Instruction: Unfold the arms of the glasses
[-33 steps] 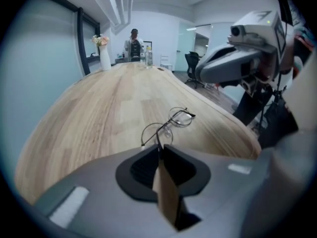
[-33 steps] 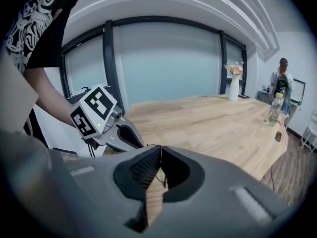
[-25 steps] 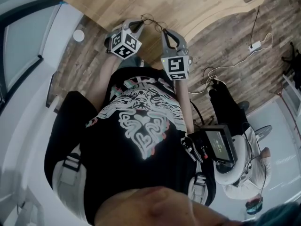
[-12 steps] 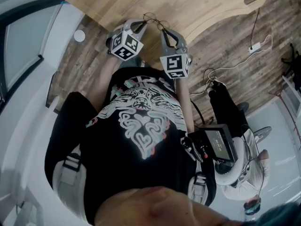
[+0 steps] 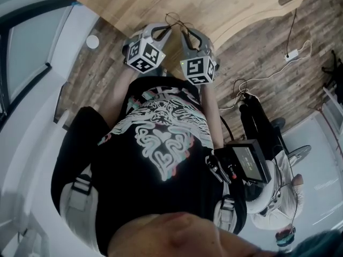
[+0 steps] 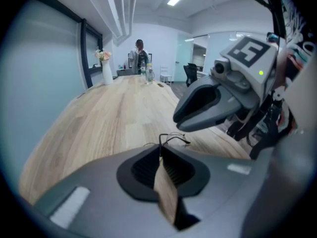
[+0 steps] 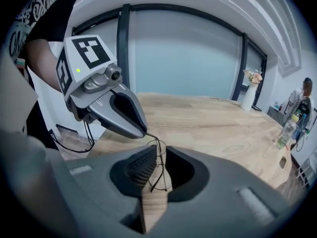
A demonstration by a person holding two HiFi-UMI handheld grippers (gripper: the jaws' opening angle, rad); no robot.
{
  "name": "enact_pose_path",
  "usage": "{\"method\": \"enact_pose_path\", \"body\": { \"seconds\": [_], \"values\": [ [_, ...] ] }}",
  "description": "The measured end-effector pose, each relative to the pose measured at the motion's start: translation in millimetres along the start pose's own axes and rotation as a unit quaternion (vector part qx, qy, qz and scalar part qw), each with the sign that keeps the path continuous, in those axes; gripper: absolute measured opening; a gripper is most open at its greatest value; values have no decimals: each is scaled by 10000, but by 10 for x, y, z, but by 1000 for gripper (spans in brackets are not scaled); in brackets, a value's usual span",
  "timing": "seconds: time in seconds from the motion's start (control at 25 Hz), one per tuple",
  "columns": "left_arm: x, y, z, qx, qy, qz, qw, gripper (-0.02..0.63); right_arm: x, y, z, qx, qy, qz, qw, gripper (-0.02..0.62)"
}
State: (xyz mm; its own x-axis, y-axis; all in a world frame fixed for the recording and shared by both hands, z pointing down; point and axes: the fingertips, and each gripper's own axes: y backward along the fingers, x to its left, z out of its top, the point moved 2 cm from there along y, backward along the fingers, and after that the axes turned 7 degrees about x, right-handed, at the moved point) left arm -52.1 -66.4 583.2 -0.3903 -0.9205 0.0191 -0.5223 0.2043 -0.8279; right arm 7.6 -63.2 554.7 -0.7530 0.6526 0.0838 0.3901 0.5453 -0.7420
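Note:
A pair of thin wire glasses [image 5: 174,21] hangs over the near edge of the wooden table [image 5: 225,4], held between both grippers. My left gripper [image 5: 163,31] is shut on one side of the wire frame, and my right gripper [image 5: 186,33] is shut on the other, tips close together. In the left gripper view the dark wire of the glasses [image 6: 173,139] rises out of the left gripper [image 6: 160,155], with the right gripper [image 6: 177,123] just beyond. In the right gripper view a lens loop of the glasses [image 7: 158,165] sits in the right gripper [image 7: 157,155]; the left gripper [image 7: 144,133] touches the wire's top.
A vase of flowers [image 6: 106,71], bottles [image 6: 147,74] and a person [image 6: 139,53] are at the table's far end. Cables [image 5: 257,74] trail over the plank floor to the right. Another person with a screen device [image 5: 249,162] is at the lower right.
Both grippers have come closer together and shifted slightly farther over the table edge, so the two marker cubes now stand nearer each other. The glasses remain held by both.

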Motion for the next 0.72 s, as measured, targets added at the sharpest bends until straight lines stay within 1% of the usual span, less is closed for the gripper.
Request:
{"method": "enact_pose_path", "body": {
  "seconds": [0.28, 0.52, 0.6, 0.64, 0.72],
  "values": [
    [-76, 87, 137, -110, -119, -36, 9999, 9, 39, -135, 24, 154, 502, 69, 9986, 57],
    [-155, 133, 224, -167, -236, -75, 9996, 8, 63, -158, 14, 195, 618, -8, 9979, 55],
    [-167, 145, 229, -173, -263, -94, 9995, 8, 61, -164, 20, 187, 680, -70, 9975, 38],
    [-170, 147, 220, -173, -276, -106, 9994, 8, 57, -170, 22, 180, 685, -98, 9974, 6],
    [-178, 142, 182, -188, -277, -165, 9993, 8, 59, -193, 21, 158, 604, -67, 9980, 0]
  ]
}}
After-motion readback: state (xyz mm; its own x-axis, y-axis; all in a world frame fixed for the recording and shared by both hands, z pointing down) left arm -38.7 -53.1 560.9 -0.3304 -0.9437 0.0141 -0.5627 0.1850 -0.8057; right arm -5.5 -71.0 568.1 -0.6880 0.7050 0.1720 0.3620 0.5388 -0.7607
